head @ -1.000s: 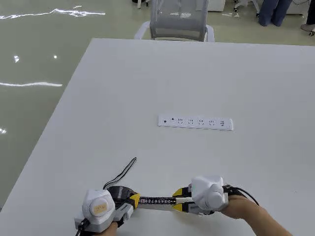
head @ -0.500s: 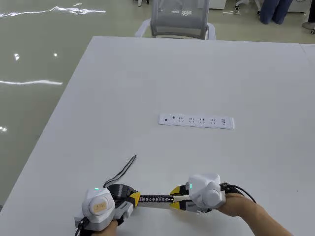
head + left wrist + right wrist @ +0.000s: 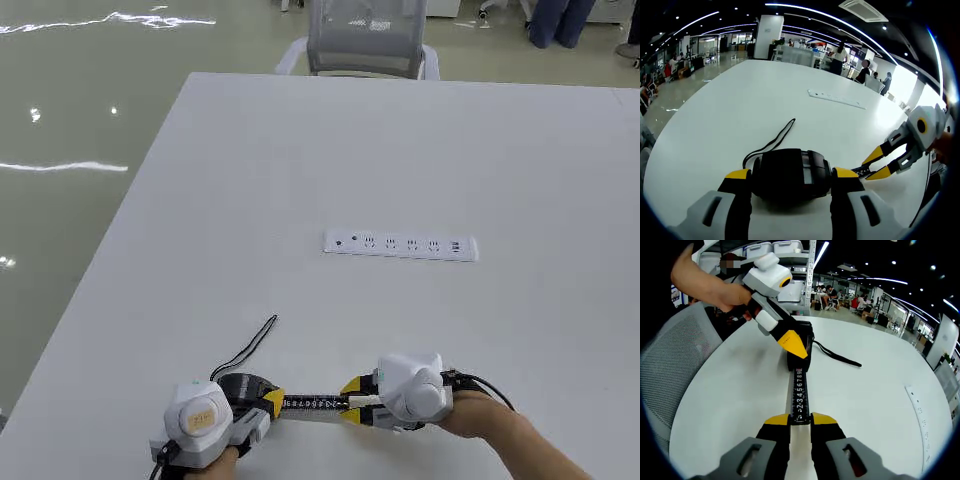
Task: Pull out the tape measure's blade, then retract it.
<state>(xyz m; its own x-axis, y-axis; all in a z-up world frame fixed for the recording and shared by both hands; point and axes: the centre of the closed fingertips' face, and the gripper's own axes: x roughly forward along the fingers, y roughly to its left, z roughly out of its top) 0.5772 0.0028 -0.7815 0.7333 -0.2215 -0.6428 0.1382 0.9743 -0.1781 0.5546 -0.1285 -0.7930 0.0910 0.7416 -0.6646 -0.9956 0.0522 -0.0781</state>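
The white table (image 3: 300, 180) spreads out from you toward 12 o'clock, where a grey mesh office chair (image 3: 365, 35) stands at its far edge. Both of your tools work at the near edge, at 6 o'clock in the head view.

Your right forearm comes in from 5 o'clock. Your right hand (image 3: 480, 415) wraps the back of the right gripper (image 3: 352, 402), which points toward 9 o'clock, low over the tabletop. Its yellow-tipped jaws are drawn narrow and pinch the free end of the blade (image 3: 799, 392).

Your left hand (image 3: 710, 287) grips the left gripper (image 3: 790, 174) from behind and aims it toward 3 o'clock, facing the other tool. Its jaws stand apart by the body's width and clamp the tape measure (image 3: 245, 388), one pad on each flank.

A white power strip (image 3: 400, 245) lies near the table's middle, well apart from your hands, running from 9 to 3 o'clock.

The tape measure is a black case sitting on the table at about 7 o'clock in the head view. Its thin black wrist strap (image 3: 250, 348) trails over the table toward 1 o'clock.

The blade is drawn out a short way and runs straight between the case and the right gripper, just above the surface.

In the right gripper view it reads 2, 3, 4, 5, 6, 7, 8, 9 in white numerals on black, counting away from your jaws toward the case.
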